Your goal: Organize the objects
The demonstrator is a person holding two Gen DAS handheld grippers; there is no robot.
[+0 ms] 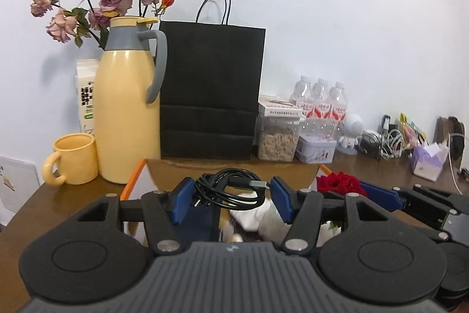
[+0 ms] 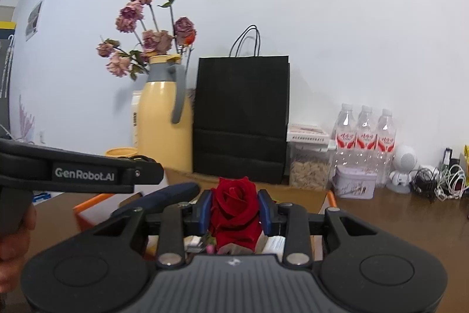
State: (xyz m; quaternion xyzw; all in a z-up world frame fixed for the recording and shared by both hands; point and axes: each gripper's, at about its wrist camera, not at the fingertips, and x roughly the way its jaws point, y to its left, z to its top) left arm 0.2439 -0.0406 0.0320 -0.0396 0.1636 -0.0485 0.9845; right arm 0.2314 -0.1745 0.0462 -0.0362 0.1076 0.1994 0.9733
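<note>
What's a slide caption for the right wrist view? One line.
Right gripper clamps a red fabric rose above an orange-rimmed cardboard box.

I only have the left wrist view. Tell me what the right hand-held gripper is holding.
Observer: The right hand-held gripper is shut on a red rose, bloom facing the camera.
Operator: Report what lies under that rose.
Observer: Small white items, inside the orange-edged box; too hidden to name.
Operator: Say how my left hand-held gripper looks from there.
Observer: Its black body, marked GenRobot.AI, crosses the left of the right wrist view; the coiled black cable it holds is not visible there.
</note>
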